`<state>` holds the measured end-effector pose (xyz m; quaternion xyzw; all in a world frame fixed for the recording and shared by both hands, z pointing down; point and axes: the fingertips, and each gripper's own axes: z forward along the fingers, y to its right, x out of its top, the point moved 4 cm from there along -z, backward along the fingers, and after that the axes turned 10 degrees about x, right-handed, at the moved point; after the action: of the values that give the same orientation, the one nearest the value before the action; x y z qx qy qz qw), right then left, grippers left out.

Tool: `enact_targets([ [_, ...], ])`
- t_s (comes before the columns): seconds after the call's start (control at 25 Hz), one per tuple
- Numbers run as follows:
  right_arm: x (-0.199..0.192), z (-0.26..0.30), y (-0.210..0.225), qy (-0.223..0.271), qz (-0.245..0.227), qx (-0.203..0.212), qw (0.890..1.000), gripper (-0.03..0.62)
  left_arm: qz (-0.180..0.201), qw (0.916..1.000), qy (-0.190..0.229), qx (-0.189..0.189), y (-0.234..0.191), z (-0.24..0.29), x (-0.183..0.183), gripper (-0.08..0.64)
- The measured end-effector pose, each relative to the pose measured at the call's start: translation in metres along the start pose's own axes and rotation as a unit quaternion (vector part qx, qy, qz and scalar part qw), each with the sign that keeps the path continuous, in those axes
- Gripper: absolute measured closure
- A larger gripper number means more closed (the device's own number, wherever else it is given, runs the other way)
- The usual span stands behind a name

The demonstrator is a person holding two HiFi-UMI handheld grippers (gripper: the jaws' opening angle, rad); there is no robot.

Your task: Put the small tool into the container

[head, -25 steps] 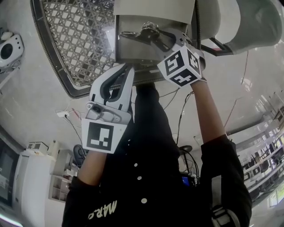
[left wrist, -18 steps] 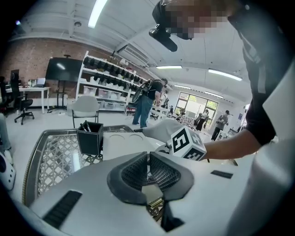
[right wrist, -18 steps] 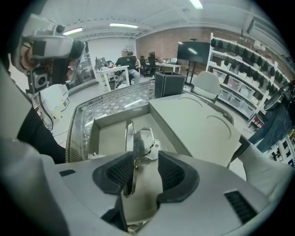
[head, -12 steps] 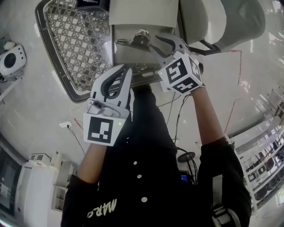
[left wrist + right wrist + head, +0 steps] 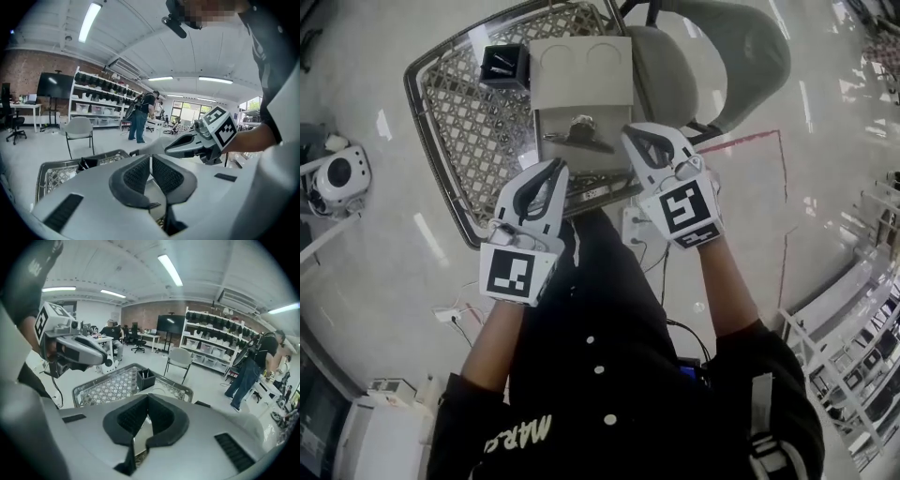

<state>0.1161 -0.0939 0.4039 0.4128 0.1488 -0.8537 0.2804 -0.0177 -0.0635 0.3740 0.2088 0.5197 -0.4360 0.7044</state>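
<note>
Small dark metal tool point(image 5: 577, 134) lies on grey plate point(image 5: 595, 171), mesh table point(image 5: 459, 141); black square container point(image 5: 504, 66) near. Likely light, stiff, slick: pinch mid-body. Left tongs point(image 5: 555, 167) closed, empty; right tongs point(image 5: 630, 133) just closed, empty.

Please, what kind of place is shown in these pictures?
Probably a lab or workshop, not a home: long stocked shelves, a big wall screen, and desks with office chairs under strip lights.
</note>
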Motion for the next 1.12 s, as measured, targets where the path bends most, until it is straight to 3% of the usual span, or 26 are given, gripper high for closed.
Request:
enact_targets([
  [0.28, 0.043, -0.056, -0.005, 0.077, 0.053, -0.045, 0.995, 0.578, 0.007, 0.9993, 0.037, -0.008, -0.002, -0.021, 0.046, 0.520],
  [0.56, 0.077, -0.096, -0.015, 0.140, 0.084, -0.084, 0.983, 0.578, 0.023, 0.9981, 0.057, -0.007, -0.012, -0.040, 0.069, 0.520],
  [0.76, 0.090, -0.122, -0.015, 0.196, 0.102, -0.119, 0.968, 0.578, 0.026, 0.9964, 0.081, -0.007, -0.016, -0.050, 0.091, 0.520],
  [1.12, 0.106, -0.159, -0.017, 0.272, 0.090, -0.183, 0.941, 0.578, 0.027, 0.9932, 0.113, 0.012, -0.023, -0.067, 0.121, 0.520],
])
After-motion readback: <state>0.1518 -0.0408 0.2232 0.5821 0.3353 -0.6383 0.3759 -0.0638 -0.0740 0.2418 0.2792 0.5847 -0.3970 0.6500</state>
